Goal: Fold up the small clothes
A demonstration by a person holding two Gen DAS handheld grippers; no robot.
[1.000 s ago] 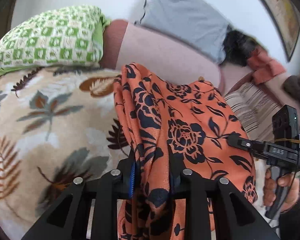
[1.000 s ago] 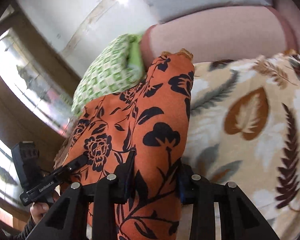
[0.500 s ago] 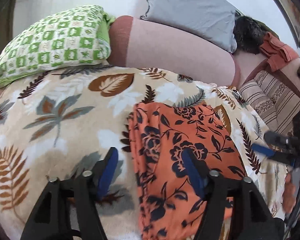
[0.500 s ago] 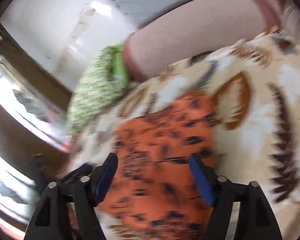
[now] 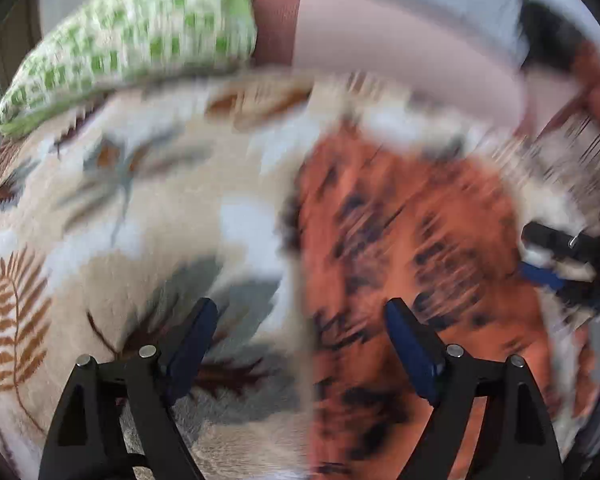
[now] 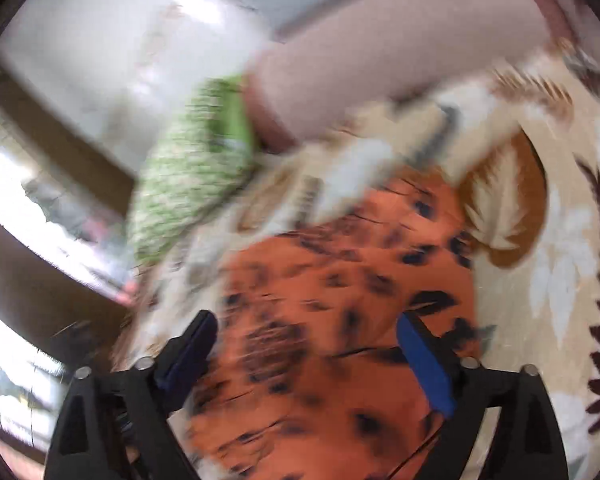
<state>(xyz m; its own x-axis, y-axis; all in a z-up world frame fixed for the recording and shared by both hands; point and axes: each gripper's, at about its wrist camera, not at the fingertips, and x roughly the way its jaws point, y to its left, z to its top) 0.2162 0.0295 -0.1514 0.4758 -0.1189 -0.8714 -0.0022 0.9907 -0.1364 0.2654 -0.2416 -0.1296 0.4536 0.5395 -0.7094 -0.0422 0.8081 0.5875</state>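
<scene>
An orange garment with a dark floral print (image 5: 412, 248) lies flat on the leaf-patterned blanket (image 5: 120, 240). My left gripper (image 5: 300, 320) is open and empty above the garment's left edge. My right gripper (image 6: 308, 336) is open and empty above the garment (image 6: 340, 300). It also shows at the right edge of the left wrist view (image 5: 560, 264). Both views are motion-blurred.
A green checked pillow (image 5: 140, 52) and a pink bolster (image 5: 400, 52) lie at the far side of the blanket (image 6: 560, 260). The pillow (image 6: 192, 180) and bolster (image 6: 380, 60) also show in the right wrist view. A striped cloth (image 5: 572, 152) lies at the right.
A second ago both grippers were shut on the lifted garment. They let go and opened; the garment now lies flat, and both grippers are moving above it.
</scene>
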